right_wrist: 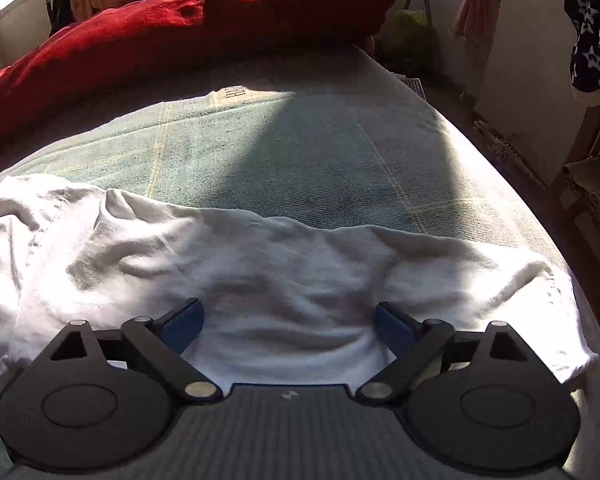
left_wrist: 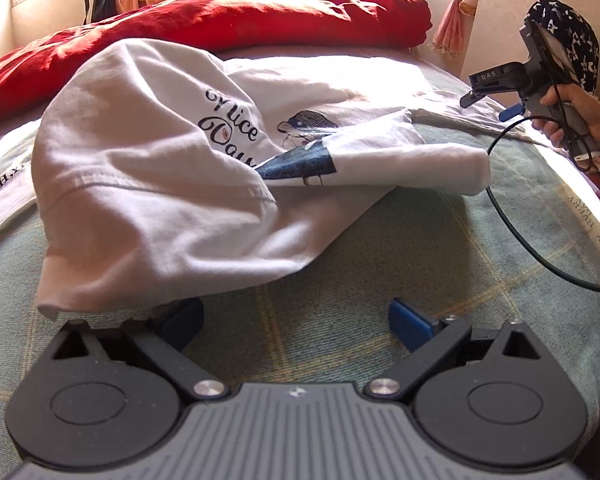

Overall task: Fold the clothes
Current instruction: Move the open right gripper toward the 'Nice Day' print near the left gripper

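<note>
A white T-shirt (left_wrist: 148,184) with black "Nice Day" lettering and a blue print lies crumpled on the green plaid bed cover (left_wrist: 340,280). My left gripper (left_wrist: 296,320) stands open just in front of it. The shirt's hem drapes over its left finger, and only bed cover shows between the jaws. At the right, a hand (left_wrist: 568,116) holds my right gripper (left_wrist: 492,106) above the shirt's far part, open. In the right wrist view, my right gripper (right_wrist: 288,320) hangs open over wrinkled white shirt cloth (right_wrist: 280,276), pads apart and not pinching it.
A red duvet (left_wrist: 220,24) is heaped along the back of the bed. Another white garment (left_wrist: 8,196) with lettering lies at the left. A black cable (left_wrist: 512,224) loops over the bed's right side. Right of the bed edge (right_wrist: 512,184) are floor and a wooden chair (right_wrist: 584,184).
</note>
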